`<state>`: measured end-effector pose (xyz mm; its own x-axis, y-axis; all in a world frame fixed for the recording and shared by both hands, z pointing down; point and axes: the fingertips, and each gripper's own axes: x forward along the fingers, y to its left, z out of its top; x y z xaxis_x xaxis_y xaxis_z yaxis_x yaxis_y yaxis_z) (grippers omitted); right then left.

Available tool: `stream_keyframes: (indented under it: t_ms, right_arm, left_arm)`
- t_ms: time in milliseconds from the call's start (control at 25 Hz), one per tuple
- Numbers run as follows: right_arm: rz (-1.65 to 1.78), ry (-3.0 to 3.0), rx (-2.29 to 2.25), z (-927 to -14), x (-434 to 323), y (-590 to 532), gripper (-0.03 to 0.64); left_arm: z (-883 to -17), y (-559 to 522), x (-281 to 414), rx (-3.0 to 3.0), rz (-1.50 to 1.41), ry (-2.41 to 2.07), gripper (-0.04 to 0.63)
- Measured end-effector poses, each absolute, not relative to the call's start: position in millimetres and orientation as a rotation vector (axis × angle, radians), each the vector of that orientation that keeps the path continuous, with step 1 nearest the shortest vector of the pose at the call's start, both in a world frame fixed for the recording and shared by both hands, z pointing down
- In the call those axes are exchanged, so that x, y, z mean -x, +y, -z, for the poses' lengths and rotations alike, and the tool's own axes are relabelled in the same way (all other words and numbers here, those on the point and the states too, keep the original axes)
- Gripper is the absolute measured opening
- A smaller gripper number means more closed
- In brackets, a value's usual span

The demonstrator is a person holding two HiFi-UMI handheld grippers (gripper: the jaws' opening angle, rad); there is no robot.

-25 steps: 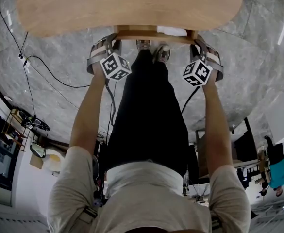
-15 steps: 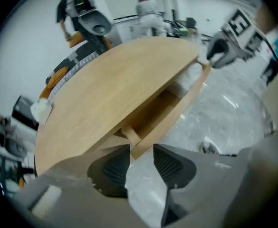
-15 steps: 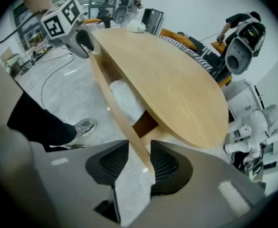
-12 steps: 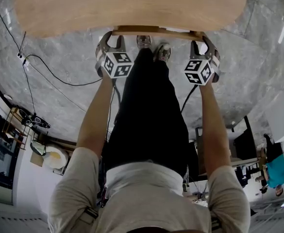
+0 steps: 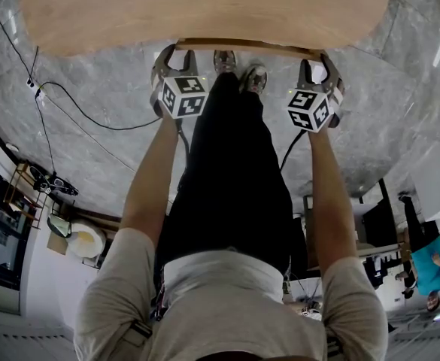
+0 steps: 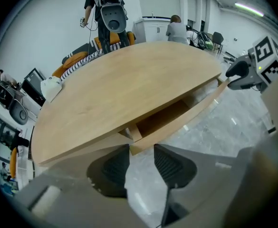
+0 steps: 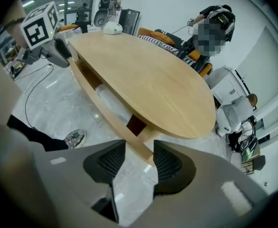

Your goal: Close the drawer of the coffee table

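Left arm: stretched out ahead of me, left gripper (image 5: 176, 55) tipped steeply down at the drawer (image 5: 246, 47) front's left end.
Left jaws: apart, just been opening; drawer corner at the tips, pads off it.
Drawer: slightly out under the coffee table (image 5: 204, 6) top.
Right arm: outstretched too, right gripper (image 5: 318, 65) at the drawer's right end.
Right jaws: apart, just been opening; drawer front between the tips, unpressed.
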<state>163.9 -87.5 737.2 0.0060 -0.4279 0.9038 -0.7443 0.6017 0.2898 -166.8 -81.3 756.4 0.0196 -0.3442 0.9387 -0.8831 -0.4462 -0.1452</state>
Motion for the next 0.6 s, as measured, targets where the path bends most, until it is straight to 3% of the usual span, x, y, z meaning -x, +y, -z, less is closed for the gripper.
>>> stream_keyframes:
  t_ms: [600]
  right_arm:
    - [-0.502,-1.582,-1.352,-735.3,-172.7,-98.7,0.220]
  left_arm:
    - [-754.4,-92.4,169.1,-1.582,-1.102,-1.393,0.172]
